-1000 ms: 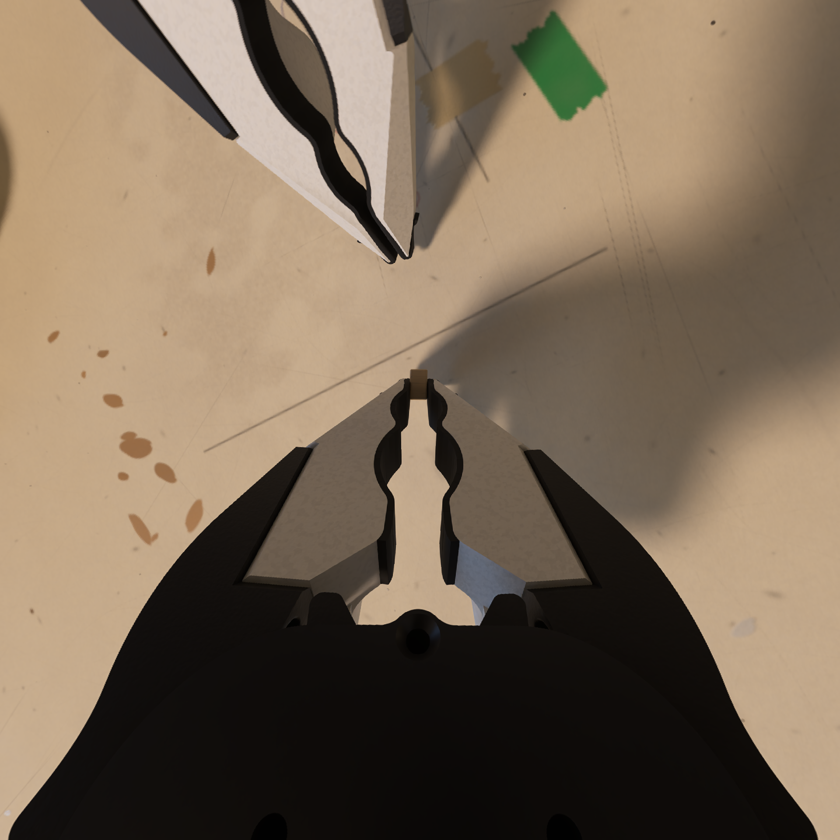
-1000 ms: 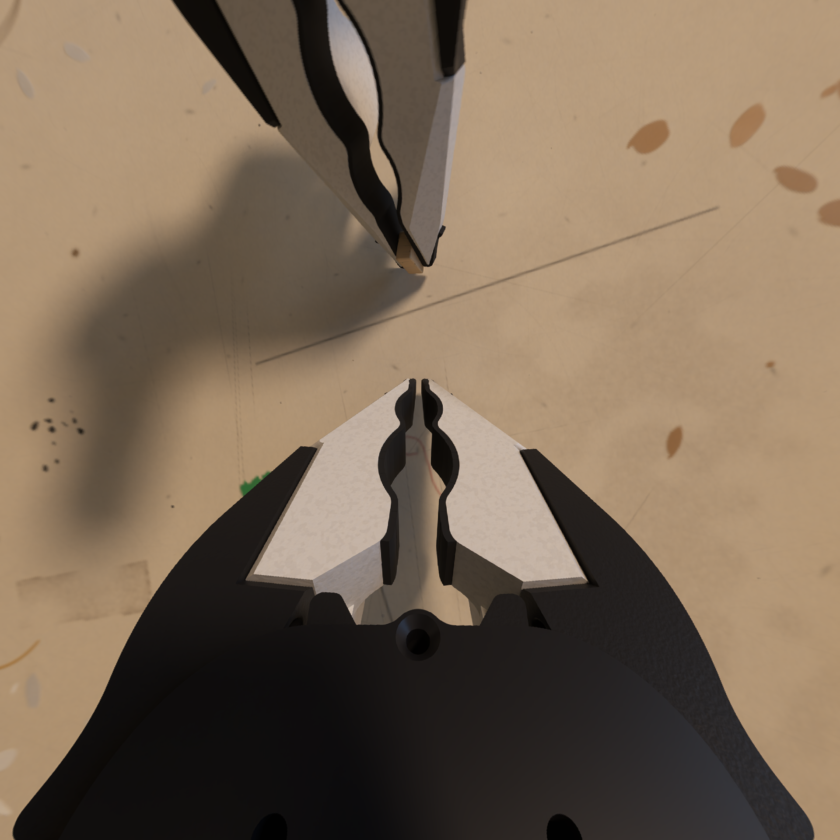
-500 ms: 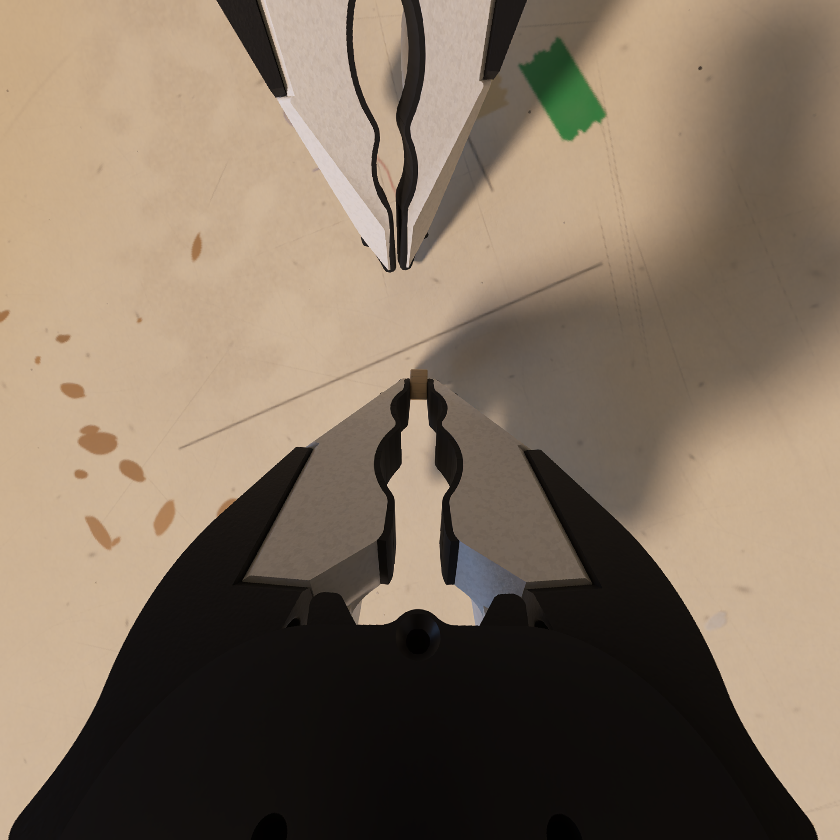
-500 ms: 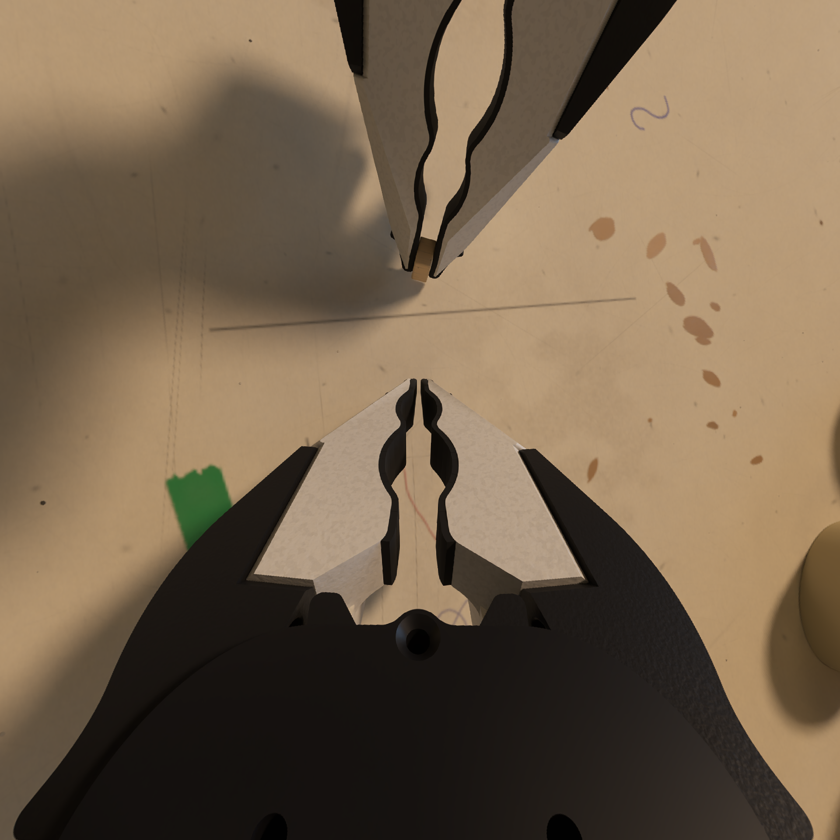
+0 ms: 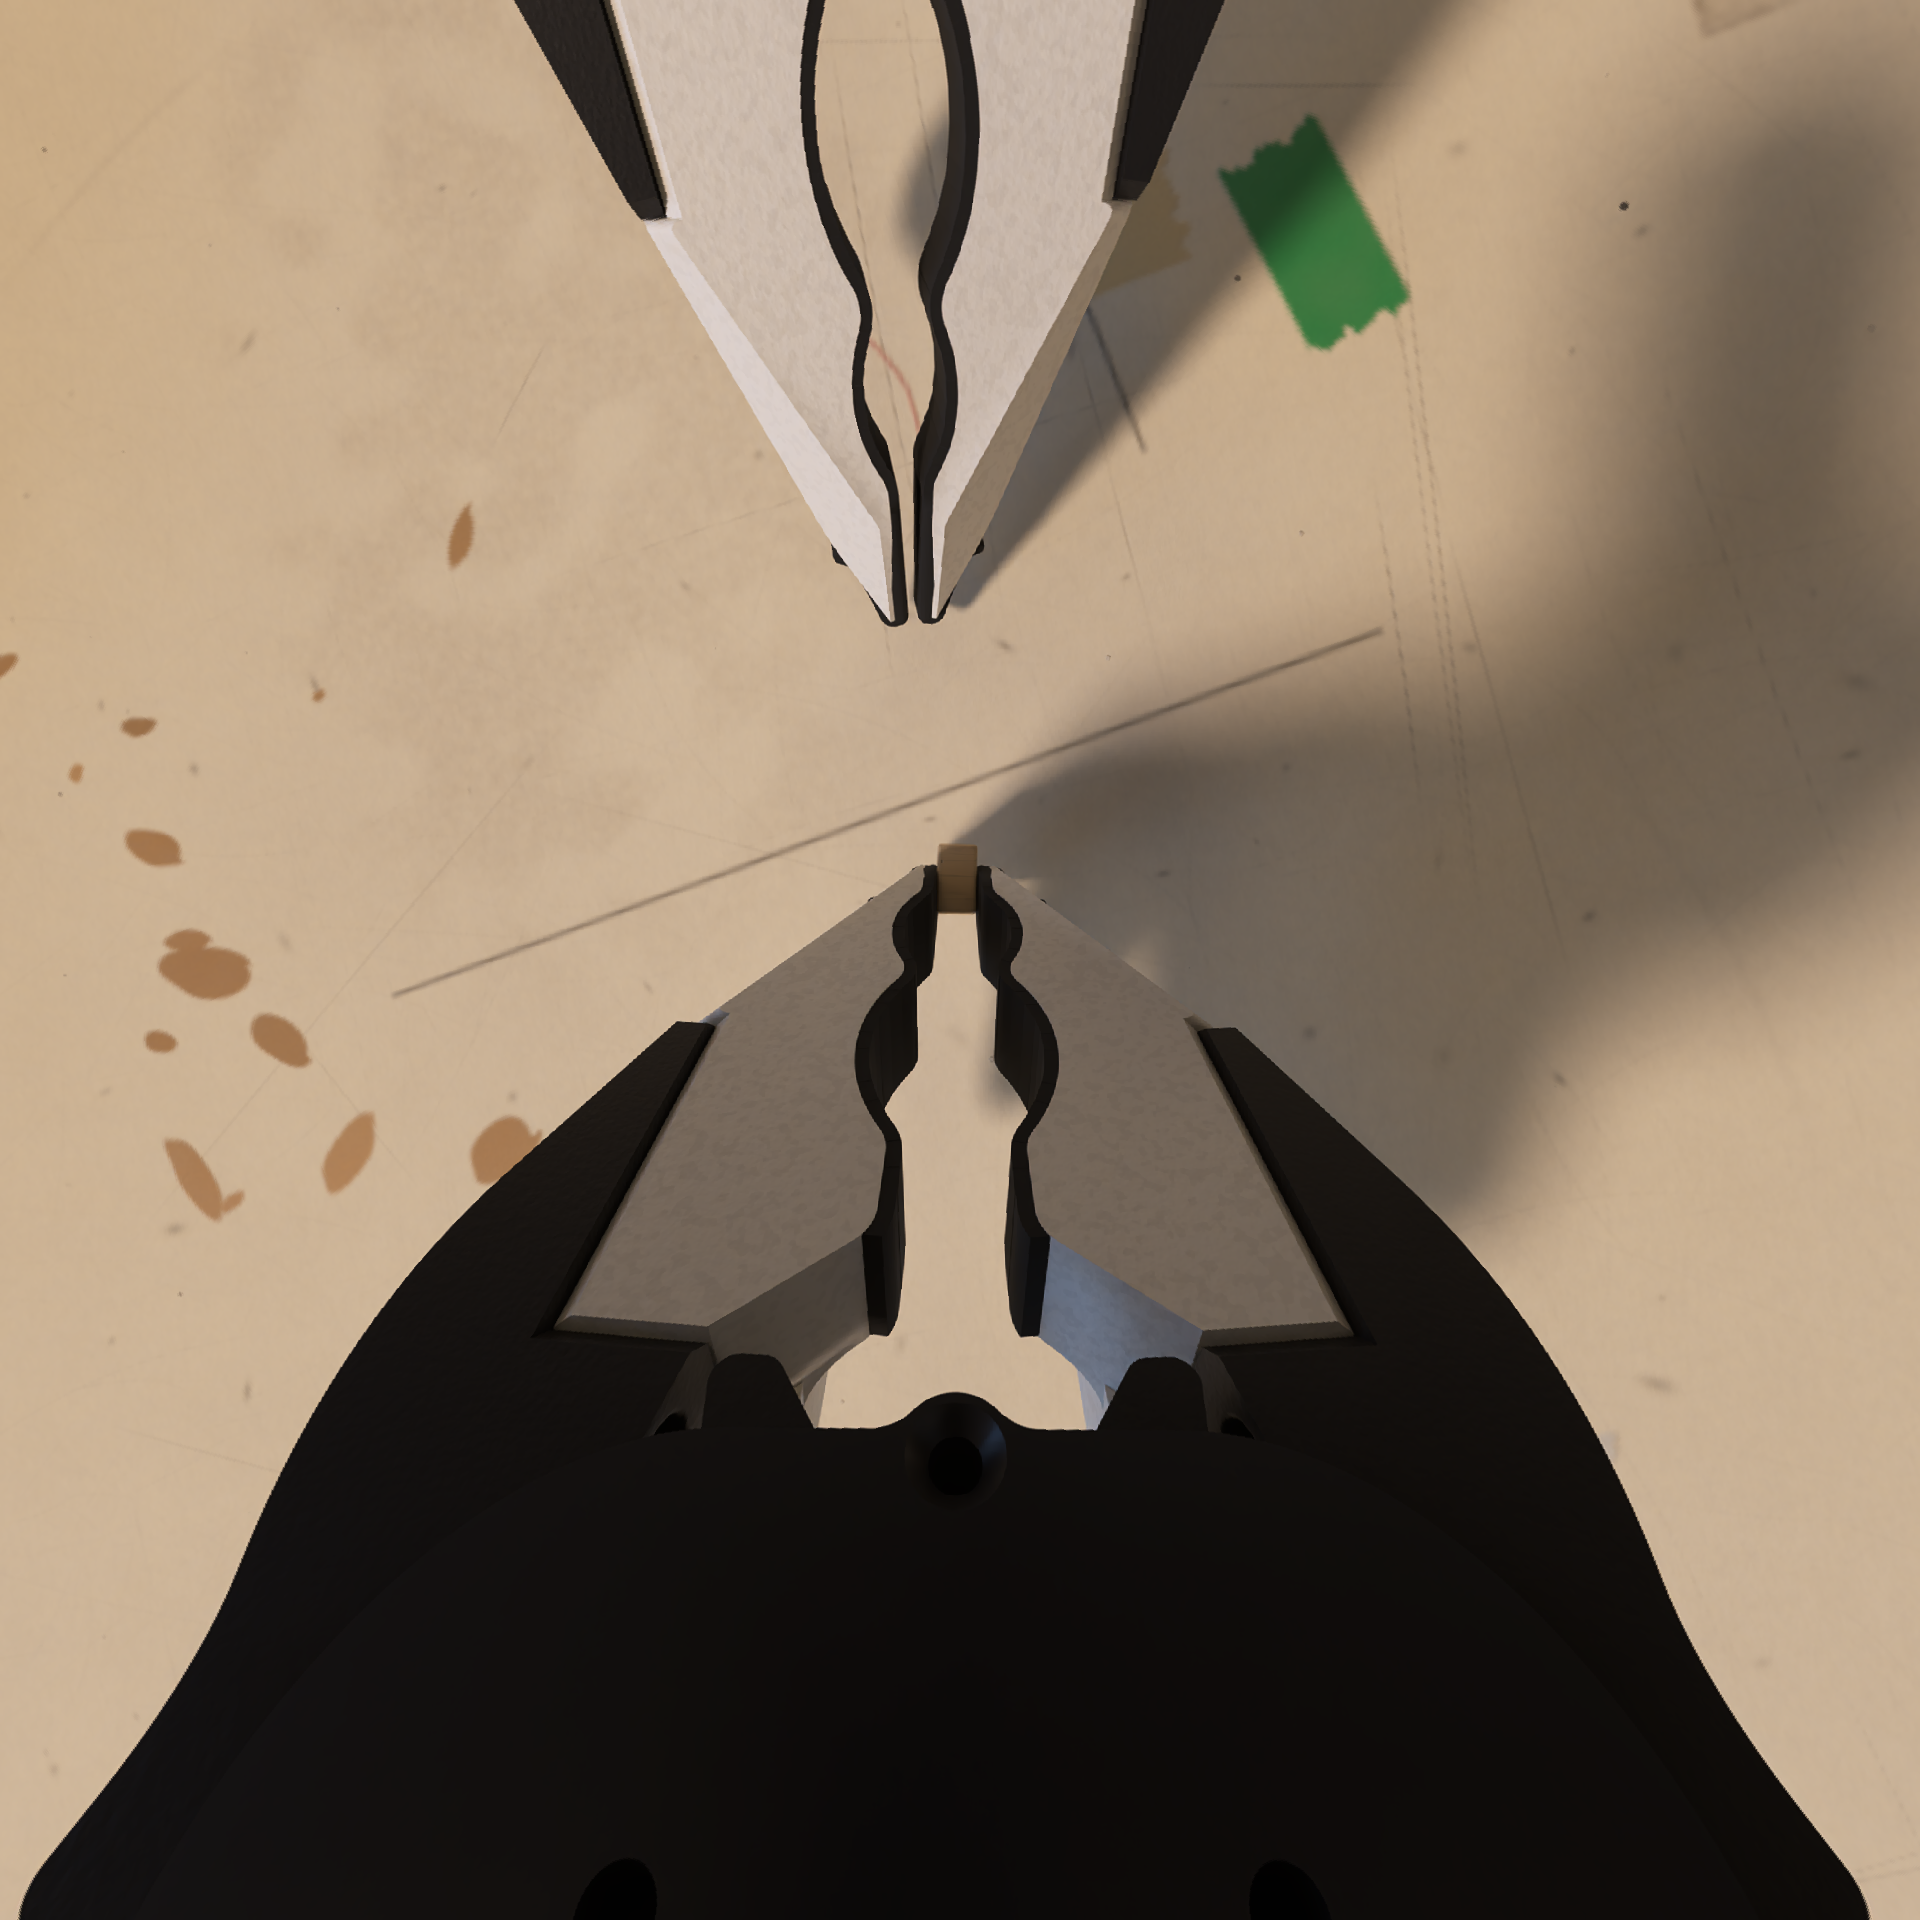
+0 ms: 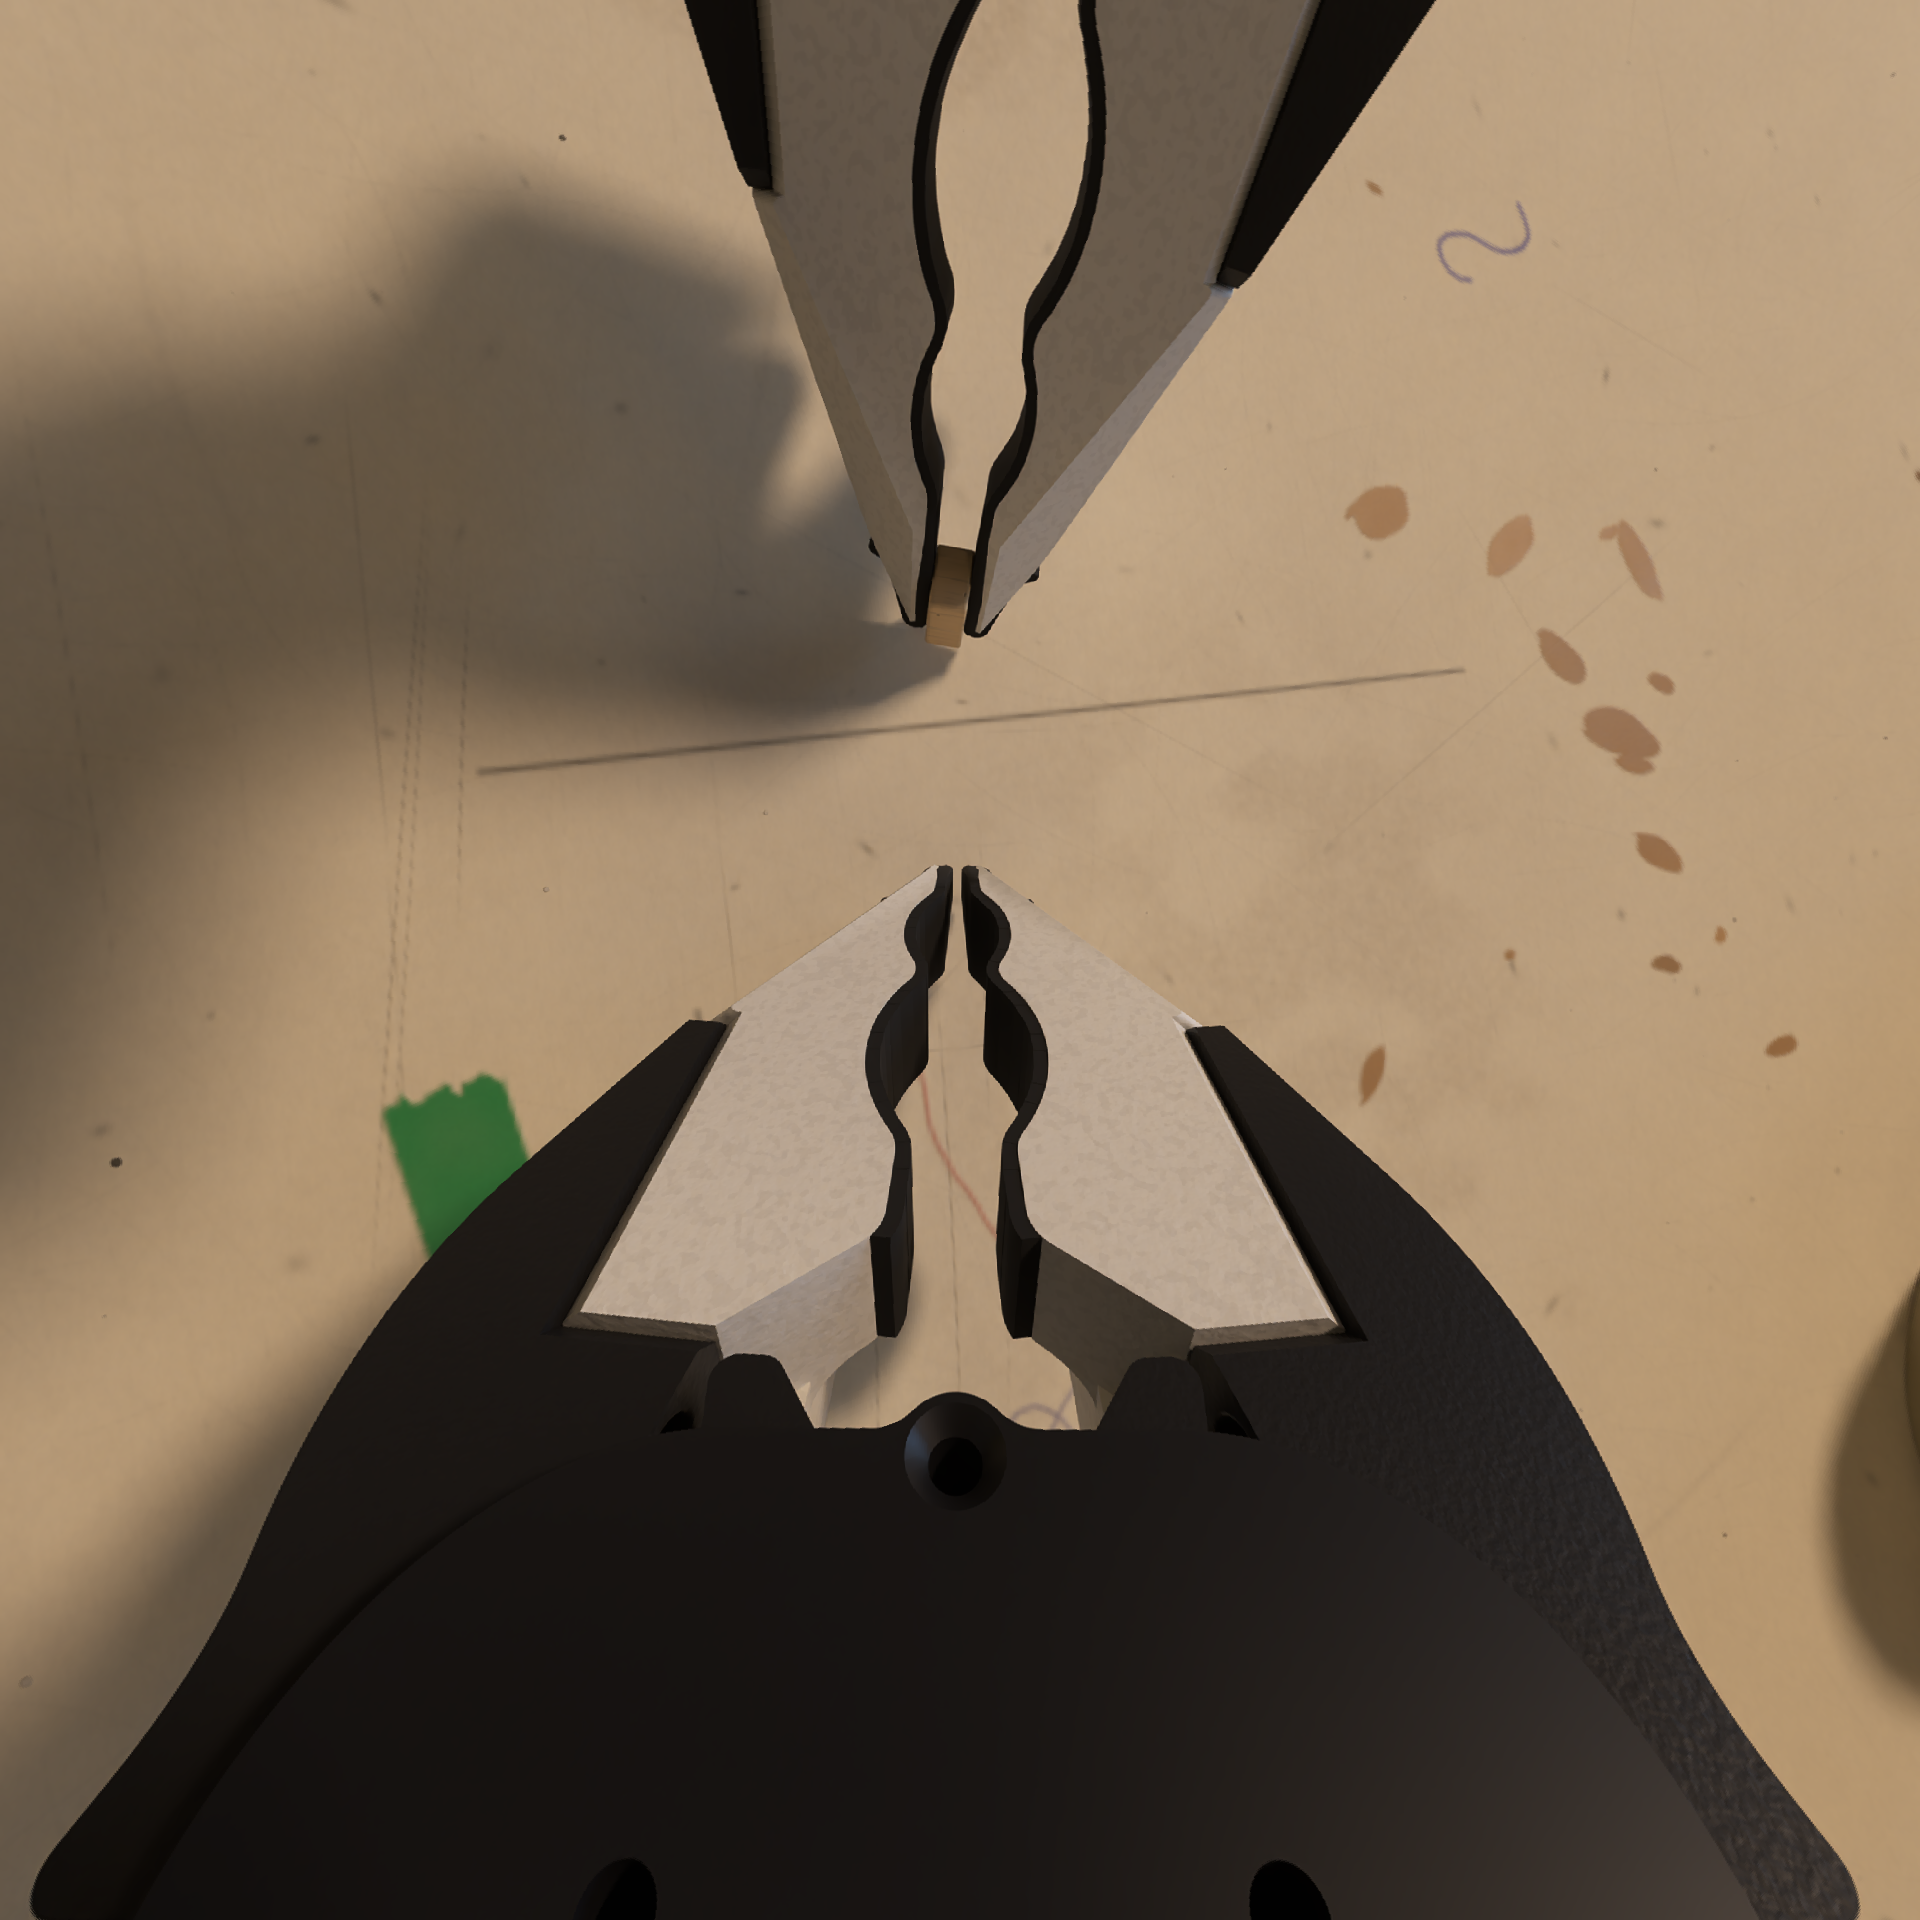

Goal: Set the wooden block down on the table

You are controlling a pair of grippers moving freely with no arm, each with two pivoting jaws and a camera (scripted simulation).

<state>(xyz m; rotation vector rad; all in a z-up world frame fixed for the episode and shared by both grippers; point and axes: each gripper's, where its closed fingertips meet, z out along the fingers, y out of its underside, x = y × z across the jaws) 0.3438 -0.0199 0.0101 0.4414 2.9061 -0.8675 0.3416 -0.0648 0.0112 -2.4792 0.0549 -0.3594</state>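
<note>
Left gripper [image 5: 956, 881] is pinching the wooden block [image 5: 956, 881] at the very tips of its fingers, jaws parted only by the block's width; the block is poking slightly past the tips. Across from it, the right gripper [image 6: 957, 875] is hanging empty, jaws all but closed with a thin slit between them.

Table [image 5: 312, 416] is lying beneath both, tan and scuffed, crossed by a long dark pencil line [image 5: 883, 816] that is running between the two tips. Green tape [image 5: 1314, 234] is sitting off to one side, brown stains [image 5: 203, 961] to the other.

Change over the last second: the right gripper has been swinging round from an oblique angle and is now facing the left one nearly head-on; the left one's grip on the block is looking unchanged. In the right wrist view the block [image 6: 948, 608] is appearing very near the surface, its shadow nearly meeting it, though contact cannot be told.

Judgement: placing is not yet done; lowering and opening are remaining. Such a small block may be tipping on release.
</note>
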